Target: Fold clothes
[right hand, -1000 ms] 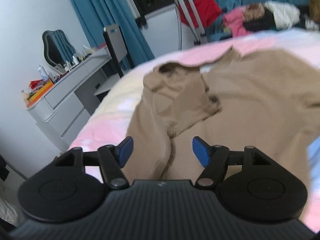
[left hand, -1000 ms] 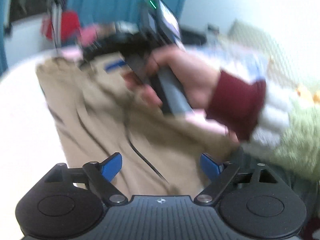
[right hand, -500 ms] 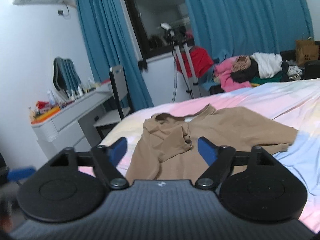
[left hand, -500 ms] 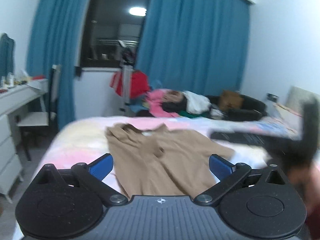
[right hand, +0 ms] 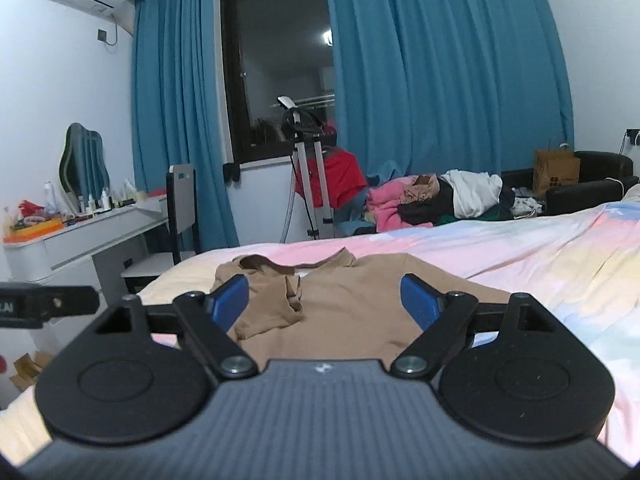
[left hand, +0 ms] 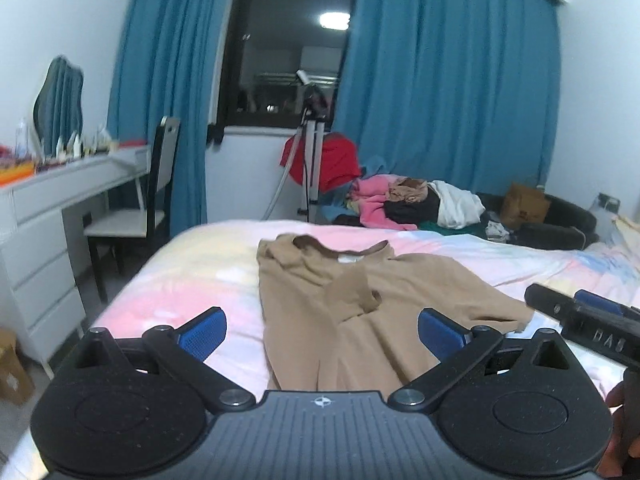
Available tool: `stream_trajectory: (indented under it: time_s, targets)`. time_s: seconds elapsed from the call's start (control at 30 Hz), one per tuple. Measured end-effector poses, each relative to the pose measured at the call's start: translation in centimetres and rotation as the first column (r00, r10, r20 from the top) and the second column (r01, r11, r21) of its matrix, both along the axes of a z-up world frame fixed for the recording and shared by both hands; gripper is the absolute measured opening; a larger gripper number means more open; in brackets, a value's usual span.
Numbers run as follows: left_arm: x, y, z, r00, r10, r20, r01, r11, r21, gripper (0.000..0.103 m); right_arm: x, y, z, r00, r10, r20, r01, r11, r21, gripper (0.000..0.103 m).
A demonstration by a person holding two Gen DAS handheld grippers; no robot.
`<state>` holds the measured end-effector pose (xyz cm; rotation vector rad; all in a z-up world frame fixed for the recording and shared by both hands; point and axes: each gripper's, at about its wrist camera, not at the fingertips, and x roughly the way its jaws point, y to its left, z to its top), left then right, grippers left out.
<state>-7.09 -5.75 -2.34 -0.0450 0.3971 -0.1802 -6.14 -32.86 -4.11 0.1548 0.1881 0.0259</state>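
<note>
A tan T-shirt (left hand: 360, 312) lies on the pastel bedsheet (left hand: 208, 264), collar toward the far edge, its left sleeve folded over the chest. It also shows in the right wrist view (right hand: 352, 304). My left gripper (left hand: 322, 330) is open and empty, held above the near end of the shirt. My right gripper (right hand: 326, 300) is open and empty, also raised over the shirt's near end. The right gripper's body shows at the right edge of the left wrist view (left hand: 584, 320).
A white dresser (left hand: 48, 216) and a chair (left hand: 156, 200) stand left of the bed. A tripod (left hand: 312, 168) and a pile of clothes (left hand: 416, 204) are beyond the far edge. A black sofa (right hand: 588, 188) with a paper bag stands at the right.
Both grippers have lifted up and pulled back from the shirt, from close above the cloth to a level view across the room. The shirt now lies untouched.
</note>
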Motion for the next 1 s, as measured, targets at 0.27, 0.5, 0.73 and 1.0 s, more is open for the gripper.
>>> stream_trajectory:
  time_s: [0.27, 0.5, 0.73, 1.0]
  targets:
    - [-0.3, 1.9, -1.2, 0.998, 0.051, -0.023, -0.051, 0.999, -0.005, 0.103, 0.1, 0.6, 0.1, 1.0, 0.002, 0.012, -0.002, 1.0, -0.006, 0.084]
    - [-1.7, 3.6, -1.1, 0.995, 0.1, -0.027, -0.099, 0.995, 0.02, 0.103, 1.7, -3.1, -1.1, 0.991, 0.006, -0.131, 0.029, 0.964, 0.266, 0.084]
    - [-2.0, 5.1, -1.1, 0.992, 0.113, -0.056, -0.116, 0.992, -0.055, 0.103, 8.0, -10.5, -3.6, 0.956, -0.015, -0.293, 0.221, 0.696, 0.684, 0.086]
    - [-0.9, 4.7, -2.2, 0.988, 0.109, -0.105, -0.114, 0.993, -0.04, 0.103, 15.6, -13.2, -10.6, 0.909, -0.006, -0.417, 0.346, 0.566, 0.748, 0.086]
